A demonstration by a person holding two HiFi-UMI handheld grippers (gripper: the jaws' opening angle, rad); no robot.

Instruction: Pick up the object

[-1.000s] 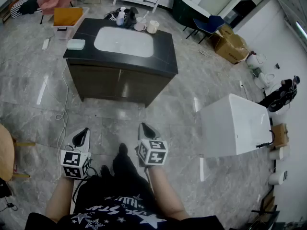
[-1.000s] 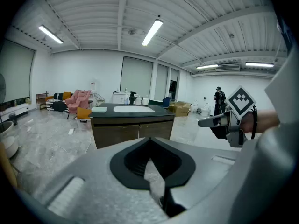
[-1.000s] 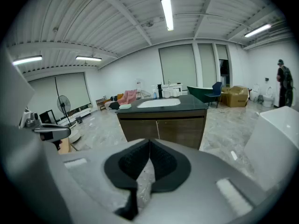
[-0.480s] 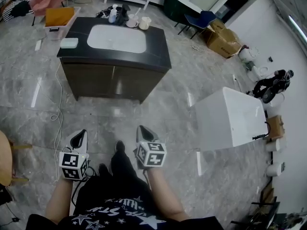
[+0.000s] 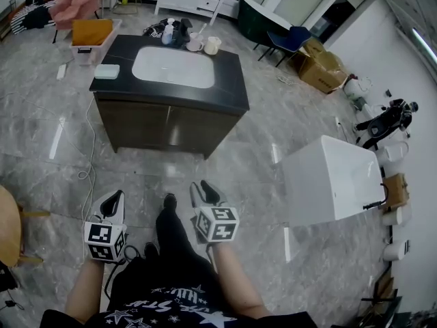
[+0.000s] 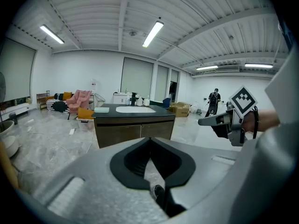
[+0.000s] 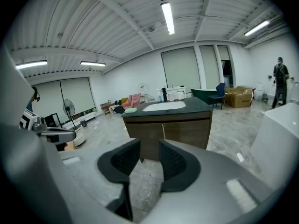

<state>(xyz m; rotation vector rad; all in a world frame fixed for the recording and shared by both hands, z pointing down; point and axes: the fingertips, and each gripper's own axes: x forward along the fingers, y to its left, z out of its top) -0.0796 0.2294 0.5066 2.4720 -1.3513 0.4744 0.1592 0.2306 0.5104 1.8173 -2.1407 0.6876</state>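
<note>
Nearest to me, the left gripper [image 6: 149, 146] is held low at waist height with its dark pads pressed together and nothing between them. Beside it, the right gripper [image 7: 149, 155] has just changed: a second ago its fingers met in a single point, and now its jaws are opening to a moderate gap, through which I see only bare floor. I read this as preparation for a grasp, not a grasp itself. Between the two grippers, the person's dark shoe [image 5: 168, 202] is set forward on the grey marble floor [image 5: 259, 135], which suggests an approach on foot. Well ahead stands the sink vanity [image 5: 171, 108], with a dark top and an inset white basin. A small white box [image 5: 107, 72] lies at its left corner, and cups [image 5: 205, 44] and a bottle [image 5: 167, 33] are grouped at its far edge. I cannot tell which of these is the object to pick up. I judge it to be among them, and so well apart from both grippers. To the right stands a white bathtub [image 5: 334, 180]; beyond it lie cardboard boxes [image 5: 321, 65].
</note>
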